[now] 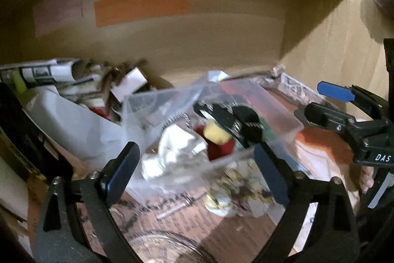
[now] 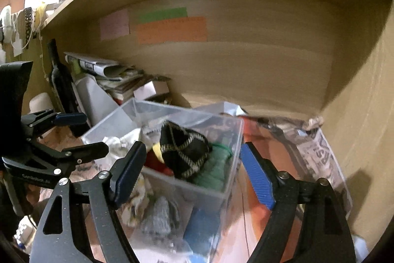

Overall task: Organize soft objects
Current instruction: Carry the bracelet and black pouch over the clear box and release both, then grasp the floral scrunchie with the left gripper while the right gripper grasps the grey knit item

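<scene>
The scene sat inside a wooden shelf bay (image 2: 258,70) with a plain back panel, a board overhead and a side wall on the right. Stuck on the back panel were a pink paper (image 2: 114,25), a green strip (image 2: 163,14) and an orange strip (image 2: 171,29). The counter (image 1: 187,216) below was lined with printed newspaper.

A clear plastic box (image 2: 197,189) stood in the middle of the counter. Inside it lay the soft things: a black pouch with pale crossing lines (image 2: 183,148) on top, a green knitted piece (image 2: 213,171) under it to the right, a yellow and red item (image 1: 218,139) beside it, and a crumpled white cloth (image 1: 177,147) toward the left. More patterned fabric (image 1: 236,186) lay low against the box's near wall, though blur made it hard to say whether it was inside or just in front.

Behind and left of the box were a dark bottle (image 2: 59,75), a grey container (image 2: 94,97), rolled newspapers (image 2: 98,65) and a small white carton (image 2: 152,89), crowding that corner.

The left gripper (image 1: 197,171) hovered before the box with jaws wide apart, holding nothing. The right gripper (image 2: 194,176) was likewise spread, its jaws flanking the box's near corner without clearly touching it.
</scene>
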`<control>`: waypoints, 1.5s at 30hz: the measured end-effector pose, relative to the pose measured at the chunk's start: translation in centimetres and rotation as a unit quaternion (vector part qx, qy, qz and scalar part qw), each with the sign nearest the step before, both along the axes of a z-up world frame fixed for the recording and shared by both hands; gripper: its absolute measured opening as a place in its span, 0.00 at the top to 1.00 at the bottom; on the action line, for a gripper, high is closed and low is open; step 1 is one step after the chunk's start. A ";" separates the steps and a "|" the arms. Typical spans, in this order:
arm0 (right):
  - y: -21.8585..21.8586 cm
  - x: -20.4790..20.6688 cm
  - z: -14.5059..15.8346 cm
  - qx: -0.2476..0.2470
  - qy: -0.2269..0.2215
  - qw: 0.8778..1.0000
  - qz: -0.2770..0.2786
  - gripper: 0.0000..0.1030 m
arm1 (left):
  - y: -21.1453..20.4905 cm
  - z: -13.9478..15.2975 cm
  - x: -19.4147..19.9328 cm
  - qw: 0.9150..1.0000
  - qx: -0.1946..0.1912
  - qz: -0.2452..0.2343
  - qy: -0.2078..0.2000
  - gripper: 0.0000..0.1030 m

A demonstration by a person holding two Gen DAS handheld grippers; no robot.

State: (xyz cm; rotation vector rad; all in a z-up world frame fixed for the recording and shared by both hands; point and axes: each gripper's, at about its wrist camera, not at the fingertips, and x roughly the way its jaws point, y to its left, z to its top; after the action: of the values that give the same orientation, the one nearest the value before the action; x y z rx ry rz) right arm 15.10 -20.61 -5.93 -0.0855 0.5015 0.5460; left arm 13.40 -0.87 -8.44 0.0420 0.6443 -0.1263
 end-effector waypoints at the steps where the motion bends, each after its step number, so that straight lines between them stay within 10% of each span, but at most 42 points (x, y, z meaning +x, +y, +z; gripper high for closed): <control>1: -0.2 -0.2 -0.3 -0.001 0.004 1.000 -0.002 0.25 | -0.3 -0.3 -0.2 1.000 -0.002 -0.002 0.004 0.08; 24: -2.5 -1.0 -5.6 -0.001 0.096 0.995 -0.001 0.25 | -4.2 -7.1 2.4 0.994 -0.018 -0.012 0.108 0.03; 36: -0.2 -0.7 -6.4 -0.008 0.117 0.992 0.034 0.25 | -3.1 -7.9 1.7 0.989 -0.047 -0.034 0.136 0.61; 45: 3.2 0.7 -8.5 -0.050 0.162 0.983 0.073 0.31 | -0.3 -6.6 -1.7 0.993 -0.041 -0.022 0.108 0.66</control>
State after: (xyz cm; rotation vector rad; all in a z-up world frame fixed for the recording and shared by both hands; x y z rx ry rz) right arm 15.76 -17.38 -14.45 -0.1304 0.8450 0.6821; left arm 11.74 -1.22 -15.03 -0.0373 0.8546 -0.2021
